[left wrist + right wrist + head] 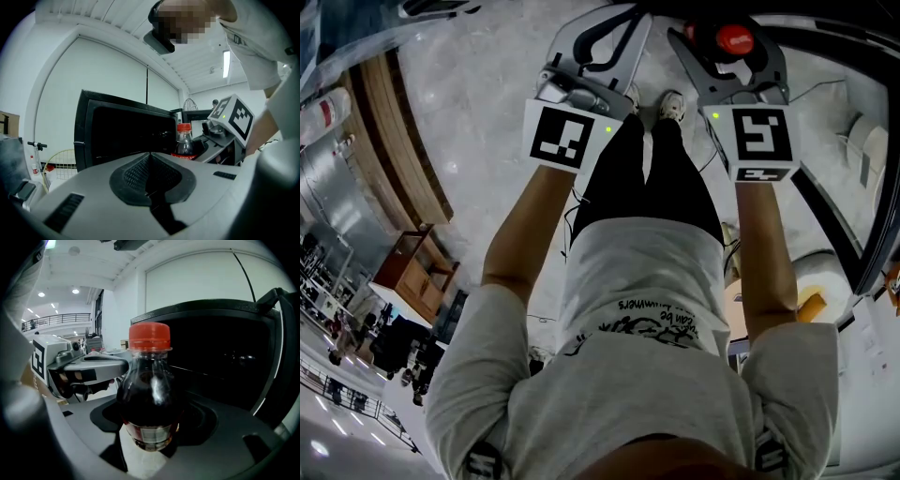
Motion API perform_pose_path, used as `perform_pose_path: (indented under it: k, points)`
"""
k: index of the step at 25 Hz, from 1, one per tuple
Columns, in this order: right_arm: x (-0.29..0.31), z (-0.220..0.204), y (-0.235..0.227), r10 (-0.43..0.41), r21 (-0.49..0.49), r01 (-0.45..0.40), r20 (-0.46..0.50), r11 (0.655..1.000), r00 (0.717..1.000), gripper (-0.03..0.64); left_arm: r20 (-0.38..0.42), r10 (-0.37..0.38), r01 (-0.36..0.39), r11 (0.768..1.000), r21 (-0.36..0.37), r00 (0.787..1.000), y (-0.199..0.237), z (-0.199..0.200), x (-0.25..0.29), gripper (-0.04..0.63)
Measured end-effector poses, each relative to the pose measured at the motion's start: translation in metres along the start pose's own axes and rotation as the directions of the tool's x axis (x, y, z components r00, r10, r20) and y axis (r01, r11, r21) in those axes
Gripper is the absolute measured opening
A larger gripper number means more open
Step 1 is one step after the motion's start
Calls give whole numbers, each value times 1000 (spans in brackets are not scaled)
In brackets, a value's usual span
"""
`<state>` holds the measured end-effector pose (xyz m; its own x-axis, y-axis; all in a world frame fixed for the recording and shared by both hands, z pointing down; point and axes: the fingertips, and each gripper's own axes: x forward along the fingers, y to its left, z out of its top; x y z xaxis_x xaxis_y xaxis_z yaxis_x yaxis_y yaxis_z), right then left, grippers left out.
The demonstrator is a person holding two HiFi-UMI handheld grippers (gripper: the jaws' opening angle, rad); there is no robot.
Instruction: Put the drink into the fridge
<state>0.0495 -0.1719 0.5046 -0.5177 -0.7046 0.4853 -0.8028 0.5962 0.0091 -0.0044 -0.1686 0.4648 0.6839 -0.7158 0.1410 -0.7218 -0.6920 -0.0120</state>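
The drink is a small bottle (150, 394) of dark liquid with a red cap, standing upright between the jaws of my right gripper (150, 430), which is shut on its lower body. In the head view only its red cap (734, 39) shows, at the right gripper (733, 58). The fridge (220, 357) is a black box with a dark front, close behind the bottle. My left gripper (150, 157) is shut with nothing in it and points at the fridge (126, 136), beside the bottle (184, 140). In the head view the left gripper (609, 33) is level with the right.
A black frame (853, 187) curves down the right side of the head view. Wooden furniture (412, 267) stands at the left. The person's shoes (672, 105) are on the pale floor below the grippers. A racket (61, 161) leans by the wall, left of the fridge.
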Motion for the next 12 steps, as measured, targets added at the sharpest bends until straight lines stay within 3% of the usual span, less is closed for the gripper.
perform_pose_path:
  k: [12]
  points:
    - [41, -11, -18, -18, -23, 18, -15, 1000, 1000, 313, 4, 1, -2, 1000, 22, 1000, 17, -16, 32, 21]
